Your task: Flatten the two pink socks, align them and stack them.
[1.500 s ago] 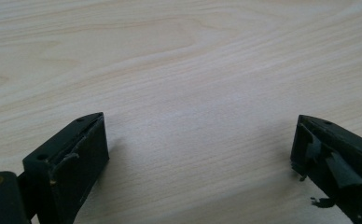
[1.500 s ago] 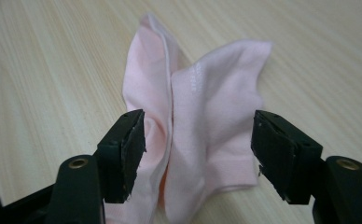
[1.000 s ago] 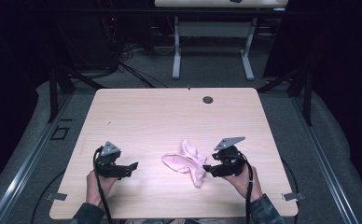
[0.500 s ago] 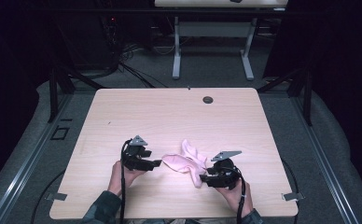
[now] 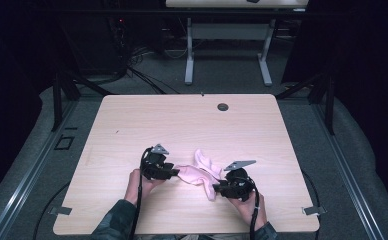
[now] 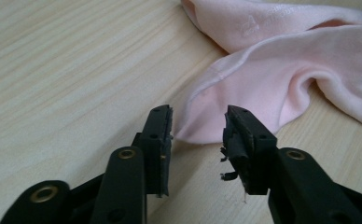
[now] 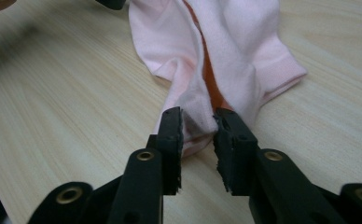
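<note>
Light wood table (image 5: 132, 125); pink cloth (image 5: 202, 172), prob. socks, lies crumpled near front edge.

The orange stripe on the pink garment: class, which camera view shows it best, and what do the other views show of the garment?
The right gripper view: the orange stripe runs down the pink garment toward the open jaws. The left gripper view shows a plain pink edge and faint lettering. The high view shows a small crumpled shape between both grippers.
</note>
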Demonstrator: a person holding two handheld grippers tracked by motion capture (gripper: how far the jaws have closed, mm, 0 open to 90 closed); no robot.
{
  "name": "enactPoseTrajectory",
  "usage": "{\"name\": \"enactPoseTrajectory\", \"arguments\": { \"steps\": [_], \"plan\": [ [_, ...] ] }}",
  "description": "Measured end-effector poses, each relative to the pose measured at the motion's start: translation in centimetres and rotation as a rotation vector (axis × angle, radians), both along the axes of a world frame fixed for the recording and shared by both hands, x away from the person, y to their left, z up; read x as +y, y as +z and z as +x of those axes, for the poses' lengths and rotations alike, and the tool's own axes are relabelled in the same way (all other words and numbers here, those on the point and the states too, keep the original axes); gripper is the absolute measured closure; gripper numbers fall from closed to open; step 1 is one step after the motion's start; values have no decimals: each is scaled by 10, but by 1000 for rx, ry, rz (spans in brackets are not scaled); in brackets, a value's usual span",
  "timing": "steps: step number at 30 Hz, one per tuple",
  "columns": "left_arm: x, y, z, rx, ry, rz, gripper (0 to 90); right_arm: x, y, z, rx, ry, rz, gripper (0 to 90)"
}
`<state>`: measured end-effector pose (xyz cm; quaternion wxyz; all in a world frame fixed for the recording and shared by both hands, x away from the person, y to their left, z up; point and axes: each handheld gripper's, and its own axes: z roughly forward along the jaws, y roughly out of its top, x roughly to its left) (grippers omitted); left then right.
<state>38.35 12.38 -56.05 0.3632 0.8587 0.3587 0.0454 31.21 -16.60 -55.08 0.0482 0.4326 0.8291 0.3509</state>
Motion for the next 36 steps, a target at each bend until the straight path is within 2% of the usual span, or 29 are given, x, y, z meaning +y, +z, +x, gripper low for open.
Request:
{"name": "enactPoseTrajectory", "arguments": {
  "steps": [1, 3, 4, 7, 13, 15, 17, 19, 20, 24, 25, 26, 27, 28, 30, 31, 32, 35, 36],
  "plan": [
    [-1, 0, 1, 1, -7, -1, 646, 0, 0, 0, -2, 4, 0, 771],
    [-3, -1, 2, -6, -6, 1, 694, 0, 0, 1, -4, 0, 4, 805],
    [-4, -2, 2, -2, -7, -14, 694, 0, 0, 1, -4, 0, 4, 805],
    [-7, -5, 4, -6, 0, -5, 883, -1, 0, 1, -12, 5, 2, 847],
    [-6, 1, -7, -19, -9, -18, 896, -5, 7, -4, -34, 24, 8, 852],
    [-1, 10, -21, -30, -12, -42, 897, -9, 14, -9, -47, 40, 17, 852],
    [0, 12, -25, -31, -17, -46, 898, -12, 19, -13, -51, 51, 19, 853],
    [8, 21, -41, -23, -17, -76, 899, -16, 26, -18, -55, 73, 31, 854],
    [8, 21, -41, -23, -17, -76, 899, -16, 26, -18, -55, 73, 31, 854],
    [20, 29, -59, 13, -17, -131, 899, -22, 36, -27, -50, 96, 48, 855],
    [24, 31, -67, 36, -22, -152, 899, -22, 39, -31, -40, 107, 52, 855],
    [24, 31, -67, 36, -22, -152, 899, -22, 39, -31, -40, 107, 52, 855],
    [26, 32, -75, 63, -28, -163, 899, -22, 41, -35, -18, 136, 41, 855],
    [26, 32, -75, 63, -28, -163, 898, -22, 41, -35, -18, 136, 41, 855],
    [27, 31, -83, 97, -40, -175, 899, -23, 42, -40, 23, 169, 35, 855],
    [27, 28, -91, 136, -54, -181, 899, -23, 42, -42, 40, 180, 38, 855],
    [27, 28, -91, 136, -54, -181, 899, -23, 42, -42, 40, 180, 38, 855],
    [28, 23, -99, 192, -60, -197, 899, -23, 41, -43, 82, 205, 26, 855],
    [29, 20, -99, 206, -54, -195, 898, -24, 39, -41, 94, 203, 7, 855]
  ]
}}
